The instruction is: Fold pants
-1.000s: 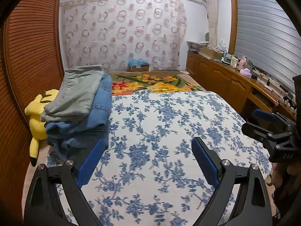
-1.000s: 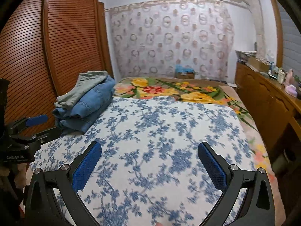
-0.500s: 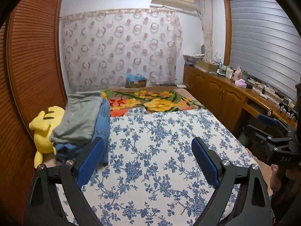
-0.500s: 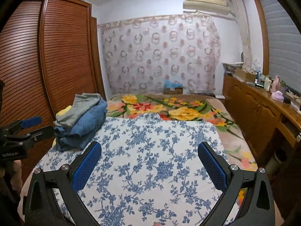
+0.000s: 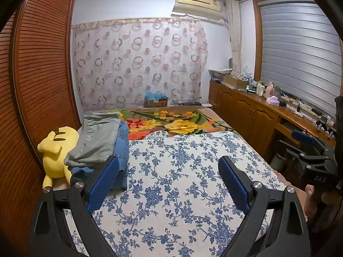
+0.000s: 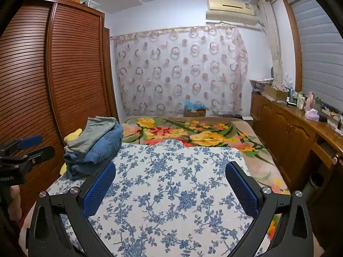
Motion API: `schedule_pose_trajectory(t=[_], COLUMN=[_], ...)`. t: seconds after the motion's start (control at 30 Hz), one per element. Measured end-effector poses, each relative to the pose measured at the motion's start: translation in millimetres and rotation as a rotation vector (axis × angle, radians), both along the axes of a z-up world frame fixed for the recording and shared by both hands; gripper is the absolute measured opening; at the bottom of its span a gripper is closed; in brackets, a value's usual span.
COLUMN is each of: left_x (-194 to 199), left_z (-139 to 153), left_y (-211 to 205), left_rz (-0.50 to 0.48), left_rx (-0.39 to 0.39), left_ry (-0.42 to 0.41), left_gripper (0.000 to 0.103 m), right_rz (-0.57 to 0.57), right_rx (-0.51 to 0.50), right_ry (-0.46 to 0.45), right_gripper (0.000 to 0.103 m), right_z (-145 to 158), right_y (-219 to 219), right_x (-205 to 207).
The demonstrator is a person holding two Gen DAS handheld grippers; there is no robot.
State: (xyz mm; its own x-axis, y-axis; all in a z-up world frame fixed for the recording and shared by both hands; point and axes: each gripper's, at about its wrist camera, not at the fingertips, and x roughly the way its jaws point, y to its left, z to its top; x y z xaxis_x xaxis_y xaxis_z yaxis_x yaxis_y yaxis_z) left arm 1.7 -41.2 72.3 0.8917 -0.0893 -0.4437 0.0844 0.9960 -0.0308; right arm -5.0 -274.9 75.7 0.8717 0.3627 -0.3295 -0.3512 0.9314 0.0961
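A stack of folded pants (image 5: 100, 143) lies at the left side of the bed, grey pants on top of blue jeans (image 6: 103, 147). My left gripper (image 5: 169, 165) is open and empty, held above the blue floral sheet (image 5: 182, 182), its left finger just in front of the stack. My right gripper (image 6: 170, 171) is also open and empty over the same sheet, right of the stack. Each gripper shows at the edge of the other's view: the right gripper (image 5: 308, 150) and the left gripper (image 6: 25, 147).
A yellow plush toy (image 5: 56, 152) lies between the stack and the wooden slatted wardrobe (image 5: 38, 85). A bright flowered blanket (image 5: 175, 122) covers the far half of the bed. A wooden counter (image 6: 300, 128) with bottles runs along the right wall.
Both grippers have pulled back and risen from the bed, so the pants stack and sheet look farther away and more of the room shows. Both stay open.
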Motion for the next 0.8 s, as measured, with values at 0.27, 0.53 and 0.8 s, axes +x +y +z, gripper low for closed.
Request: schedule_pose_trajectory(t=[0.27, 0.53, 0.8], left_x=[-0.5, -0.7, -0.8], left_z=[-0.1, -0.6, -0.4], left_y=[1.5, 3.2, 5.1], left_rz=[0.001, 0.002, 0.003], left_rx=[0.001, 0.001, 0.000], left_ry=[0.001, 0.002, 0.003], left_gripper=[0.094, 0.094, 0.094], right_rz=[-0.001, 0.000, -0.001], right_rx=[0.002, 0.003, 0.002], right_ry=[-0.004, -0.005, -0.005], right_gripper=[0.102, 0.102, 0.102], right_z=[-0.5, -0.6, -0.1], right_y=[-1.9, -1.8, -2.0], right_x=[0.5, 0.4, -0.4])
